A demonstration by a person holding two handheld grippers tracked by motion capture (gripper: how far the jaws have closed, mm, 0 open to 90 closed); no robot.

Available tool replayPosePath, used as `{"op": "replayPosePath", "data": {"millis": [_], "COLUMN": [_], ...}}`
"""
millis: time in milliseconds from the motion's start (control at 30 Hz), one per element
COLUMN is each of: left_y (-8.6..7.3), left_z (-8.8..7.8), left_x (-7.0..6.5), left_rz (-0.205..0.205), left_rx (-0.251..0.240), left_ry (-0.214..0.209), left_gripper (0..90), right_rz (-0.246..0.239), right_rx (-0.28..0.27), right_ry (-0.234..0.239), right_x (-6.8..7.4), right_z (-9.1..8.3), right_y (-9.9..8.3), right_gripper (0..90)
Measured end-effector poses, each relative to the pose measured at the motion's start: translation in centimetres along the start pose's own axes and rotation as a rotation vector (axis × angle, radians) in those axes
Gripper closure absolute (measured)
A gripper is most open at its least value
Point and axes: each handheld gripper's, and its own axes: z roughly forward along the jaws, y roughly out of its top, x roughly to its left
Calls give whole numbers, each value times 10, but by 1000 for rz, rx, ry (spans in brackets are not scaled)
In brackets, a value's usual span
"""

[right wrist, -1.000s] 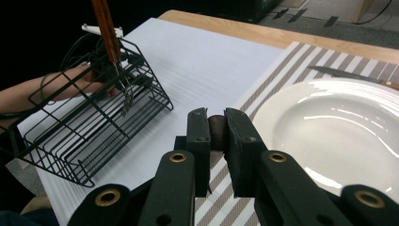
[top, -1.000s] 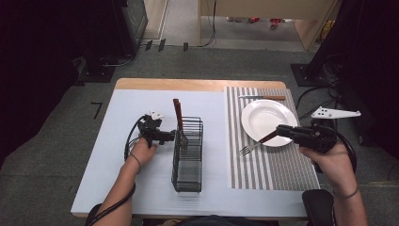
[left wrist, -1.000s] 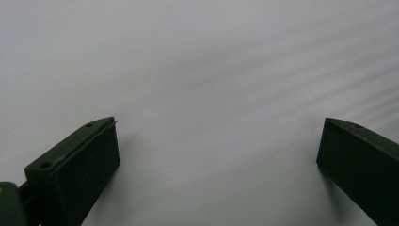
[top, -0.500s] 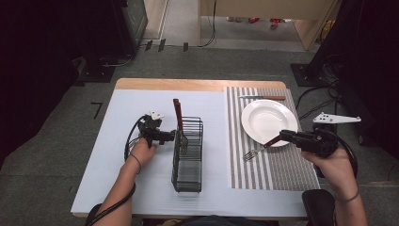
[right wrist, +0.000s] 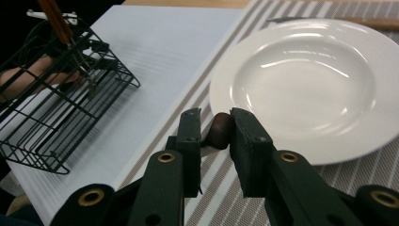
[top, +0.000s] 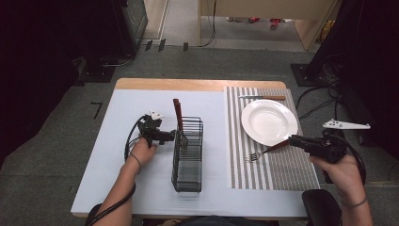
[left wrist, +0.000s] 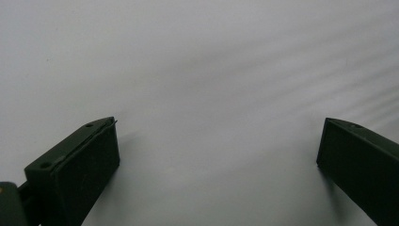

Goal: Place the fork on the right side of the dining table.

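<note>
Fork with a dark wooden handle lies on the striped placemat just left of the white plate, tines toward the wire caddy, its handle end between the jaws of the right tool. From the right gripper view the pads stand slightly off the handle, so the grip looks let go; the jaws have just been opening. That fits a place setting: knife on the far side of the plate, fork laid beside it. A second ago the fork was held higher, nearer the plate rim; now it is down on the mat and the right hand has sunk with it. Left tool rests open beside the caddy, perhaps to steady it, nothing between its jaws above the pale counter; it has not shifted
</note>
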Motion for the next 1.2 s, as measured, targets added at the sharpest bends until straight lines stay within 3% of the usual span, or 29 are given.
{"op": "replayPosePath", "data": {"millis": [200,533,800,1200], "left_y": [0,0,0,0], "left_z": [0,0,0,0], "left_x": [0,0,0,0], "left_rz": [0,1,1,1], "left_rx": [1,1,1,0], "left_ry": [0,0,0,0], "left_gripper": [0,0,0,0], "right_rz": [46,95,99,142], "right_rx": [17,44,62,65], "right_ry": [-32,-31,-42,-13], "right_x": [-20,-41,-52,-70], "right_z": [-1,3,9,18], "right_y": [-11,-22,-29,-40], "right_gripper": [737,723,697,675]}}
